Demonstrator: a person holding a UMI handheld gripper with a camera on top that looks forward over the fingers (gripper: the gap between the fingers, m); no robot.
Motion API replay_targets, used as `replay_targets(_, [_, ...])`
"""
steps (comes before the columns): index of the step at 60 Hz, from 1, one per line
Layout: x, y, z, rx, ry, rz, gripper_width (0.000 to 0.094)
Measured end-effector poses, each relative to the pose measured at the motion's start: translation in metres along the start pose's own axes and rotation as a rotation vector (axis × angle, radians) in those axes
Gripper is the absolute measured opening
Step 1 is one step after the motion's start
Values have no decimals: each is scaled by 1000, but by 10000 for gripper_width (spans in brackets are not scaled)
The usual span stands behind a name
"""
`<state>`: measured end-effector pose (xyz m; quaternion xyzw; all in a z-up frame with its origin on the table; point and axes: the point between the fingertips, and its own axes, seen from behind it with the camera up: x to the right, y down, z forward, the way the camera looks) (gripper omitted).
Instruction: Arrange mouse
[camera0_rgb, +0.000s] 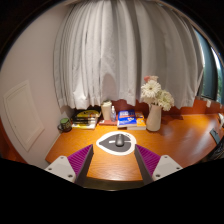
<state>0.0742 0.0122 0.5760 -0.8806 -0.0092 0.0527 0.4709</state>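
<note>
A dark grey mouse (121, 141) lies on a white, dark-rimmed mouse pad (106, 148) on the orange wooden desk (178, 135). My gripper (116, 152) is open, with its purple pads (85, 159) spread wide at either side. The mouse sits just ahead of the fingertips, centred in the gap between them, and neither finger touches it. It rests on the pad by itself.
Beyond the mouse stand a white vase with pale flowers (153, 117), a stack of books (127, 118) and a pale cylinder (107, 110). More books (85, 119) and a small dark pot (65, 125) sit at the far left. White curtains (120, 50) hang behind the desk.
</note>
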Motion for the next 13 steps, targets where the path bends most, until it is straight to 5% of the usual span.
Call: replay_targets(13, [3, 3, -2, -4, 10, 7, 826])
